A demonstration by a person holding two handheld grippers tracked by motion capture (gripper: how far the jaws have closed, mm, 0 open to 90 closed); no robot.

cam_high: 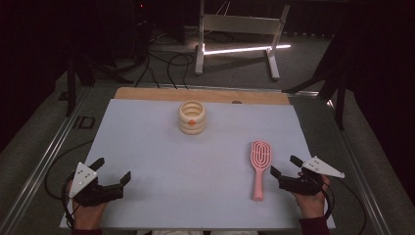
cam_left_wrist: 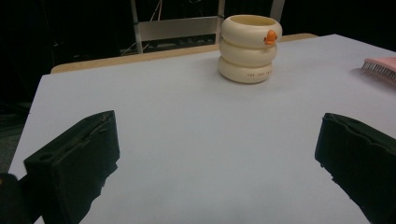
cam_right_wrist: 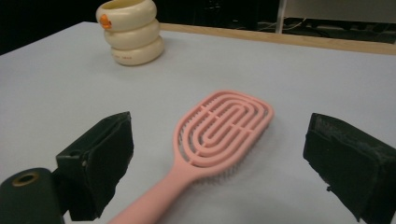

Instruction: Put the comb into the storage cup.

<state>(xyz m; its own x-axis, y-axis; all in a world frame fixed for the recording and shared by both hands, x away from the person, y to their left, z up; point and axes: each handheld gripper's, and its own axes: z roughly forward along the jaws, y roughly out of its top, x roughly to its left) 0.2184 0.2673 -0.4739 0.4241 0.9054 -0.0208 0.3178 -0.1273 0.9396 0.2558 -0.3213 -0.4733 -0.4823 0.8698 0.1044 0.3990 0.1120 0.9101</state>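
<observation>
A pale grey-blue sheet (cam_high: 195, 161) covers the wooden table (cam_high: 147, 93), leaving a strip of bare wood at the far edge. The cream cup shaped like three stacked rings, with an orange mark on its side (cam_high: 192, 117), stands upright near that far edge; its inside cannot be seen. Nearer than the cup and to its right lies the pink plastic hairbrush with a slotted oval head (cam_high: 259, 166), bristles down. Wide bare sheet lies before the cup. The right gripper (cam_high: 285, 167) rests just right of the brush handle, released, jaws spread. The left gripper (cam_high: 113, 169) sits far left of the brush, released, holding nothing.
</observation>
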